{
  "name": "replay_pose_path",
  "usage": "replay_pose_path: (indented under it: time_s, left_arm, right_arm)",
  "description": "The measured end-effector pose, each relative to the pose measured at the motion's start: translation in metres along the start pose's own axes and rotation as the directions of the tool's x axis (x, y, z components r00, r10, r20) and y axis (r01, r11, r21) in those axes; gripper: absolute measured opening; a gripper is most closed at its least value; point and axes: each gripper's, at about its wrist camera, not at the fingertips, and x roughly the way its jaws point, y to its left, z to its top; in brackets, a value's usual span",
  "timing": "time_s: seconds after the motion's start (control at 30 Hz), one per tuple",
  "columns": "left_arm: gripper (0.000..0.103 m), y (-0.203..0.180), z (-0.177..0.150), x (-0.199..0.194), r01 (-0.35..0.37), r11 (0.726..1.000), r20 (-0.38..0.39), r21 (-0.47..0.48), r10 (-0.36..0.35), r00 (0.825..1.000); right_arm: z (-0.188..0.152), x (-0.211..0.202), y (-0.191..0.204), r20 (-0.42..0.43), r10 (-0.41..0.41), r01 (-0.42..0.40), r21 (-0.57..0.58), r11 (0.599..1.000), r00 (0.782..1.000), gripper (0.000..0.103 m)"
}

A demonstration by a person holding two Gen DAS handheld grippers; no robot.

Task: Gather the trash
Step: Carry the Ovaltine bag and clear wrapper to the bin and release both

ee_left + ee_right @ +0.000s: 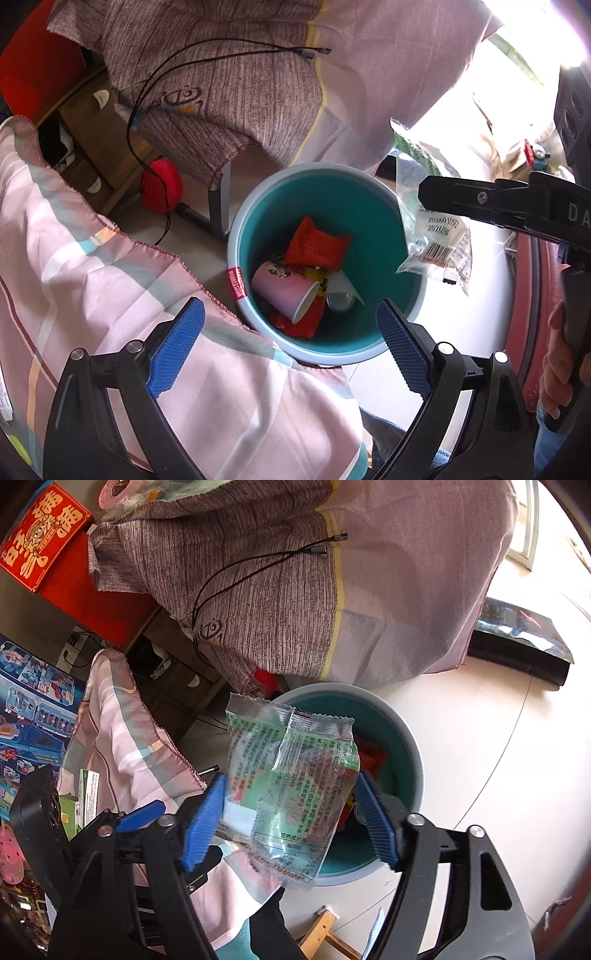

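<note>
- The jaws of the right gripper (291,823) are spread; the clear green-printed wrapper (291,786) hangs between the blue pads, and whether a pad touches it cannot be told
- The wrapper is seen above the near rim of the teal bin (402,738), its lower edge over the pink striped cloth (122,738)
- In the left wrist view the same wrapper (439,236) is seen at the bin's right rim (236,236), beside the black finger of the right gripper (480,201)
- The jaws of the left gripper (291,345) are spread wide with nothing between the pads, and are held above the near edge of the bin
- Inside the bin are noted a pink paper cup (286,291) on its side, a red packet (317,245) and a can (340,301)
- A hand (554,365) is seen on the right gripper's handle
- To the far side a mauve cloth (221,74) carries a black cable (236,55); a red round object (160,186) lies on the floor at left
</note>
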Motion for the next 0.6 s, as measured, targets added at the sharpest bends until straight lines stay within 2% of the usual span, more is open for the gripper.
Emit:
replay_pose_path:
  time_s: [0.17, 0.33, 0.6]
  left_arm:
    - [0.095, 0.006, -0.004, -0.003, -0.002, 1.000, -0.002, -0.012, 0.002, 1.000]
    - [0.095, 0.011, -0.010, -0.008, -0.002, 1.000, 0.005, -0.023, 0.003, 1.000]
    - [0.096, 0.023, -0.020, -0.021, -0.007, 0.999, 0.025, -0.046, 0.008, 1.000]
  right_arm:
    - [-0.003, 0.003, 0.003, -0.022, -0.012, 0.012, 0.014, 1.000, 1.000, 0.081]
    - [-0.007, 0.004, 0.006, -0.038, -0.029, 0.030, 0.025, 0.999, 0.999, 0.085]
    - [-0.015, 0.002, 0.022, -0.053, -0.045, 0.045, 0.005, 0.999, 0.998, 0.086]
